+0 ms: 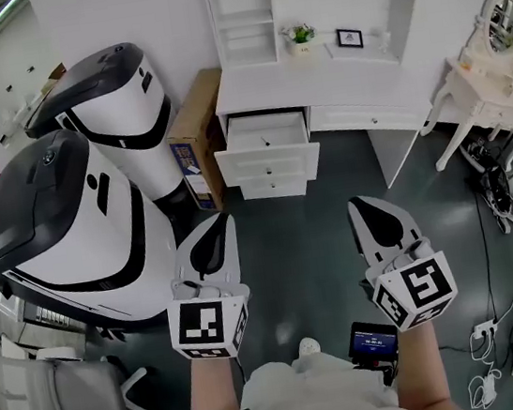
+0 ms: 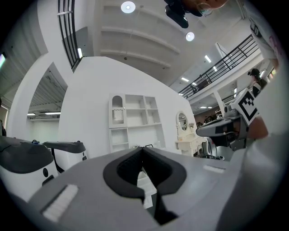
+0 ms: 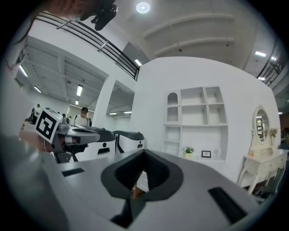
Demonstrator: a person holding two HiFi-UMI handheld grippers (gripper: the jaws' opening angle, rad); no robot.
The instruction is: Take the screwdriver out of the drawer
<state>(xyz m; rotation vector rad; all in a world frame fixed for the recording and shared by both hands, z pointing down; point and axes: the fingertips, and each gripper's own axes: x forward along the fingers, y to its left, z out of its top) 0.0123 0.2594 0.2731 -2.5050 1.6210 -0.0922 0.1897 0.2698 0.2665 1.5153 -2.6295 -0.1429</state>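
A white desk (image 1: 315, 82) stands ahead against the wall. Its top left drawer (image 1: 265, 132) is pulled open, and a small dark item lies inside, too small to identify. No screwdriver can be made out in any view. My left gripper (image 1: 223, 217) and right gripper (image 1: 356, 202) are held side by side over the dark floor, well short of the desk, both pointing at it. In the left gripper view the left gripper (image 2: 142, 148) has its jaws closed together with nothing between them. The right gripper (image 3: 144, 152) is likewise shut and empty in its own view.
Two large white-and-black machines (image 1: 81, 233) (image 1: 118, 96) fill the left side, with a cardboard box (image 1: 196, 141) between them and the desk. A white dressing table with a mirror (image 1: 491, 90) stands at the right. Cables and a power strip (image 1: 487, 328) lie on the floor beside a small device (image 1: 372, 339).
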